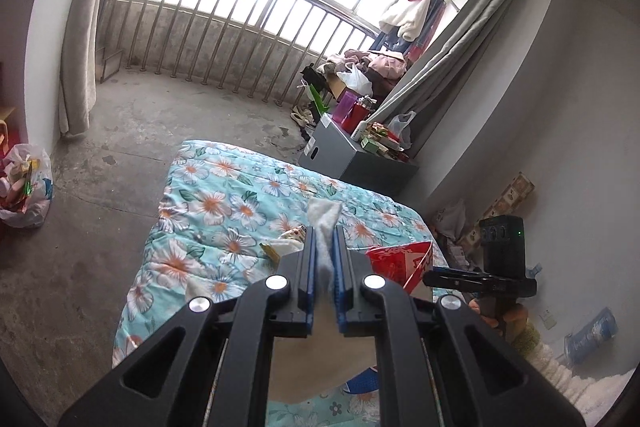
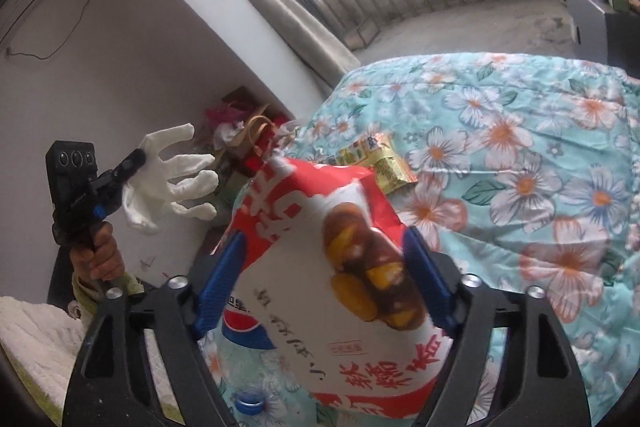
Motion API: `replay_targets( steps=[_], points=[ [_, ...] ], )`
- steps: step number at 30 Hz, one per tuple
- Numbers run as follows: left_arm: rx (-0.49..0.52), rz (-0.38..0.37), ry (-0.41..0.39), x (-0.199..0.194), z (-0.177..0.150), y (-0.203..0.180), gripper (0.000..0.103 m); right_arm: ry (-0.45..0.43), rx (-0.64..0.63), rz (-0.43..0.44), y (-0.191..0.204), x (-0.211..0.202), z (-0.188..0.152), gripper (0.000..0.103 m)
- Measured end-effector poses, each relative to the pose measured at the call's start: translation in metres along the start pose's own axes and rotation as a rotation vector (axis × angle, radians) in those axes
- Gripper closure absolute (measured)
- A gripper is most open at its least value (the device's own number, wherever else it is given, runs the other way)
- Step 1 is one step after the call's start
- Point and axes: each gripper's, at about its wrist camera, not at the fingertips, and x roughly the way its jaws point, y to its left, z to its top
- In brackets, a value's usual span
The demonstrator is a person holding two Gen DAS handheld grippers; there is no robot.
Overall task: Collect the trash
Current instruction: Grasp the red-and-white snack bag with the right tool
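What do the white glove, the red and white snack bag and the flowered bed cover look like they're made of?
White glove: likely knitted cotton, matte and fuzzy at the edge, limp where the left gripper pinches it.
Red and white snack bag: probably paper or thin printed film, creased with a torn-looking top edge; hard to tell which.
Flowered bed cover: quilted printed fabric, matte, with stitched seams and soft puffs.

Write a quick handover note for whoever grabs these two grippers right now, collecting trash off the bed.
Left gripper: shut on a white glove, lifted off the floral quilt.
Right gripper: fingers either side of the red-and-white snack bag; grip unconfirmed.
Still on the quilt: yellow-green wrapper, Pepsi bottle under the bag.
A full plastic bag sits on the floor; bin everything.
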Motion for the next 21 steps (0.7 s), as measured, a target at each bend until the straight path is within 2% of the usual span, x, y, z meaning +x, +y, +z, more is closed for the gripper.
replay_targets(
  steps=[3, 8, 12, 16, 18, 21],
  points=[
    [-0.003, 0.009, 0.001, -0.002, -0.005, 0.004, 0.096, -0.006, -0.005, -0.020, 0.002, -0.006, -0.007, 0.059],
    [-0.005, 0.010, -0.005, -0.004, -0.007, 0.005, 0.096, -0.050, -0.068, -0.088, 0.017, -0.029, -0.026, 0.072],
    [0.006, 0.003, -0.021, -0.010, -0.009, -0.002, 0.096, -0.130, -0.052, -0.148, 0.019, -0.059, -0.045, 0.078],
    [0.019, -0.012, -0.034, -0.016, -0.010, -0.014, 0.096, -0.235, 0.036, -0.194, 0.008, -0.089, -0.071, 0.081],
    [0.031, -0.024, -0.044, -0.019, -0.010, -0.021, 0.096, -0.295, 0.082, -0.259, 0.008, -0.106, -0.089, 0.082],
    [0.051, -0.053, -0.052, -0.023, -0.010, -0.034, 0.096, -0.346, 0.083, -0.395, 0.021, -0.123, -0.112, 0.082]
  ],
)
